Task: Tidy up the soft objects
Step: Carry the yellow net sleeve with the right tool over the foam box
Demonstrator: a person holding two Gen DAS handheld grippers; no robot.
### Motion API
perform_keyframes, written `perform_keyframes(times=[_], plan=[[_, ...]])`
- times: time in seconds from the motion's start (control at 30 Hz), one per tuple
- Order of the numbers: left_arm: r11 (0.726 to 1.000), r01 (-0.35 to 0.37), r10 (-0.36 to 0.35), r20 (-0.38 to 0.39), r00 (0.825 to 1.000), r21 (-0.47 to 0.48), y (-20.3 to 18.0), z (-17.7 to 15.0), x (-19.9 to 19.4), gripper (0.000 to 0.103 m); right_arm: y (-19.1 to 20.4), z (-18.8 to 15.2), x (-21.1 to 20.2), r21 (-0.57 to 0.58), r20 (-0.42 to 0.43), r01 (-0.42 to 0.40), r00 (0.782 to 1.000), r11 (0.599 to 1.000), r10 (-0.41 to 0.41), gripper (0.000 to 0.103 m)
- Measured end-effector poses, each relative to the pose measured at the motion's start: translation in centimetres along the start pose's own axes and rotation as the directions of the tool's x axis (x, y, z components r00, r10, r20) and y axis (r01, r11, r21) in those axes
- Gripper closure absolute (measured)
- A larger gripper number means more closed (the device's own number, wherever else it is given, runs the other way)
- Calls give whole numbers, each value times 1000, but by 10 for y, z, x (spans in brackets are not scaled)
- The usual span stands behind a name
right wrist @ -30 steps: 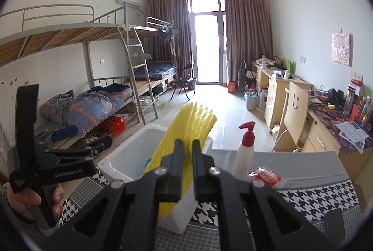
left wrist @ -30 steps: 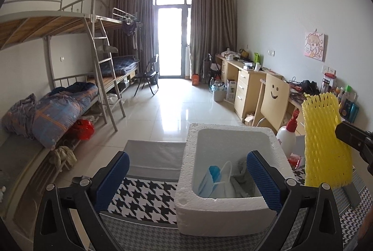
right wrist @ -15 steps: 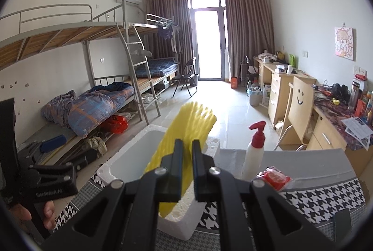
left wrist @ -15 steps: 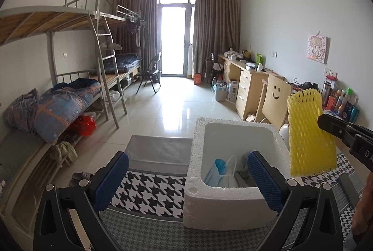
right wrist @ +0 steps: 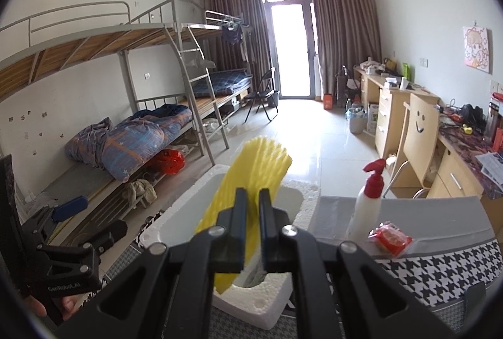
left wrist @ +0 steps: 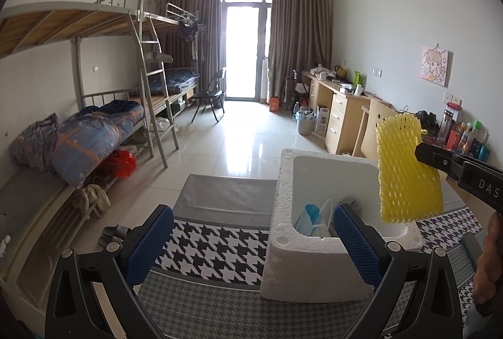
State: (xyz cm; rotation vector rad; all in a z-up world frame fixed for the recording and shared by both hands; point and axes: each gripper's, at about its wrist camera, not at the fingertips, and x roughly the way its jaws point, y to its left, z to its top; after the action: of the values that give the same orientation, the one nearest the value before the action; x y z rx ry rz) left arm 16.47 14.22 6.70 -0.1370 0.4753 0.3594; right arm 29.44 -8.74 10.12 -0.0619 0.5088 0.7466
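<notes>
Left wrist view: the left claw (left wrist: 251,240) is seen spread wide across the bottom of the frame, its blue pads (left wrist: 150,240) well apart and nothing held between them. Just beyond the right pad, a white foam box (left wrist: 314,263) is set on the houndstooth-patterned tabletop (left wrist: 217,247), at lower centre-right. Inside the box, a blue-and-white face mask (left wrist: 311,218) and some grey cloth are glimpsed; more cannot be made out. At the right of the frame, a yellow foam net sleeve (left wrist: 407,172) is held up in the air, upright, above the box's right rim and clear of it. It is pinched at its right edge by the dark tip of the right claw, which is thrust in from the right border.

Right wrist view: the right claw (right wrist: 251,232) is shown at lower centre, clamped tight on the yellow sleeve (right wrist: 251,181), which is squeezed between the two black fingers (right wrist: 234,232) and fans out above them. The foam box (right wrist: 251,304) is seen directly beneath and behind the sleeve. To the right, on the tabletop's grey strip, a white spray bottle with a red nozzle (right wrist: 366,203) is stood upright, and a small red packet (right wrist: 389,240) is laid just beside its base. At the lower left edge, the left claw's black body (right wrist: 59,260) is caught, gripped by a hand.
</notes>
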Motion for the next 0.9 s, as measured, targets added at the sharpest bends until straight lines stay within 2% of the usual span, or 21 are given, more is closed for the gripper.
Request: perform_keyframes(times=[0.47,0.9], plan=[[999,-36,36,-29,999,-8,13,-9,5,1,6,0,22,-12,-52,-10,999,1000,10,93],[998,-55,54,-49,997,-21,23,-15,4,1,13,-2,47,-23,-99,18,995,1000,-20,93]])
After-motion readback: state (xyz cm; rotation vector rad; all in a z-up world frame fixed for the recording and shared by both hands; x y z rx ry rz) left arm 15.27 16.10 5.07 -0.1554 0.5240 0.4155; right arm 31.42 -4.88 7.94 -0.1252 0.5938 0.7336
